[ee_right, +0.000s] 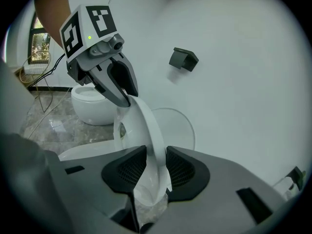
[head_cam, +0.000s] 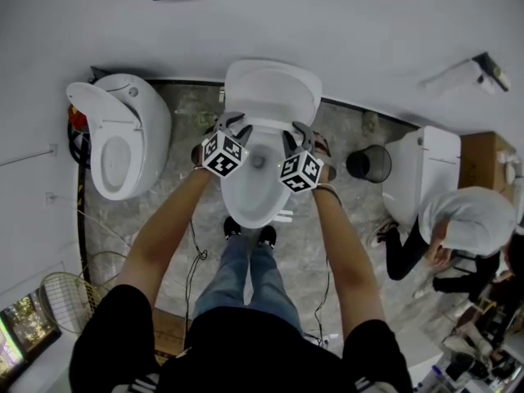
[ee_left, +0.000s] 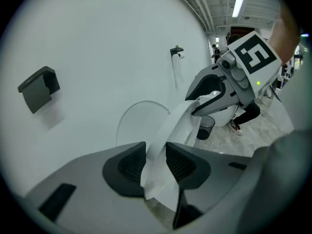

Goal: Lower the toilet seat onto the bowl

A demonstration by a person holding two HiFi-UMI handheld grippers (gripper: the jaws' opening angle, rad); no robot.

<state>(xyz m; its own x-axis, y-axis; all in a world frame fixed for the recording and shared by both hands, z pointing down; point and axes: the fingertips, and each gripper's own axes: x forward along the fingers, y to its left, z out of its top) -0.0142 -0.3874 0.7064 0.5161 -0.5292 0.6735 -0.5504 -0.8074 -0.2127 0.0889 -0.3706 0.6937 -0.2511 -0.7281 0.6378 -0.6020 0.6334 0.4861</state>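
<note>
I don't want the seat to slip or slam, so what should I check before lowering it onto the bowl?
1. Left gripper clamped on toilet seat: ok, pads press its rim.
2. Right gripper clamped on the seat's other side: ok.
3. Lid leaning back, apart from the seat: ok.
4. Bowl rim free of objects: front ok; the rear is hidden by the grippers, cannot tell.
5. Seat resting on the bowl: not ok, it is tilted up.
</note>
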